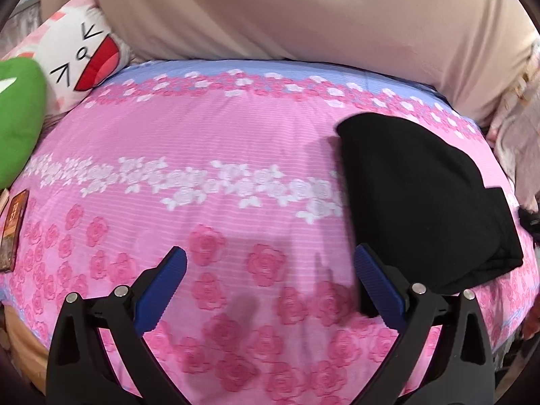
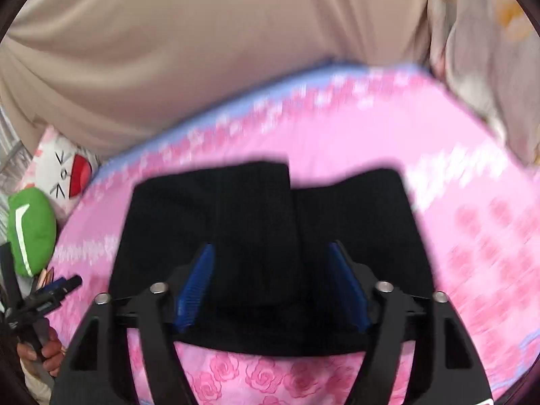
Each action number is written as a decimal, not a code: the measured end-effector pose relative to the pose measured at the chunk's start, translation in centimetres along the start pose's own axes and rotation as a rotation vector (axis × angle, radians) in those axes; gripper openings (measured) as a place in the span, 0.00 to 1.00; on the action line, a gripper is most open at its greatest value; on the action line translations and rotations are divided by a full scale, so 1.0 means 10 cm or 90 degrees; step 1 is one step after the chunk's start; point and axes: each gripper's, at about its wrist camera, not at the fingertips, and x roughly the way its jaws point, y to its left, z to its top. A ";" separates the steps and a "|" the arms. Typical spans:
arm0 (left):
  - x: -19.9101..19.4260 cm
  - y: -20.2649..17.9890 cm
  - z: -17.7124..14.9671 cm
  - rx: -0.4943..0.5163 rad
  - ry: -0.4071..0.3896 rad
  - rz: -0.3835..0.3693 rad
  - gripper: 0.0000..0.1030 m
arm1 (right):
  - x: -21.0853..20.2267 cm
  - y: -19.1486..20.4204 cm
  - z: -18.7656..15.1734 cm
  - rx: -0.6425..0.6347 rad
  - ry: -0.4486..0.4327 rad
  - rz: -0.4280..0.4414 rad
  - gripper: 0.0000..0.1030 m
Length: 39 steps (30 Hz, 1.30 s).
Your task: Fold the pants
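Observation:
The black pants (image 1: 425,199) lie folded into a compact bundle on the pink rose-patterned bed sheet (image 1: 209,141). In the left wrist view they sit at the right. My left gripper (image 1: 270,263) is open and empty above the sheet, with its right finger next to the bundle's near left edge. In the right wrist view the pants (image 2: 263,222) fill the middle. My right gripper (image 2: 270,263) is open just above the bundle, its blue pads (image 2: 199,280) wide apart over the black cloth. The right wrist view is motion-blurred.
A beige curtain or cover (image 1: 287,10) hangs behind the bed. A white cartoon-face pillow (image 1: 84,57) and a green plush (image 1: 20,118) lie at the left. A brown book (image 1: 13,229) sits at the left edge. The left gripper also shows in the right wrist view (image 2: 50,293).

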 end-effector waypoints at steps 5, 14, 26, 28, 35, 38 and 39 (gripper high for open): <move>0.02 0.15 0.04 -0.024 -0.004 0.009 0.94 | -0.09 -0.16 0.21 0.012 -0.016 0.056 0.69; 0.01 -0.14 0.04 0.021 -0.005 0.020 0.94 | 1.07 -0.30 0.67 -0.005 0.144 0.208 0.74; 0.07 -0.01 0.13 0.000 -0.007 0.041 0.94 | 0.88 1.63 0.48 -0.278 0.136 0.211 0.23; 0.08 0.02 0.13 -0.005 -0.007 0.040 0.94 | 0.92 1.91 0.37 -0.319 0.138 0.176 0.21; -0.01 0.11 0.13 -0.011 -0.021 0.031 0.94 | 0.08 1.50 0.78 -0.275 0.003 0.068 0.18; 0.06 0.04 0.13 -0.007 -0.013 0.016 0.94 | -0.28 0.99 0.88 -0.239 -0.042 -0.049 0.22; 0.09 0.00 0.12 -0.005 -0.009 0.012 0.94 | -0.24 0.74 0.86 -0.219 -0.033 -0.100 0.26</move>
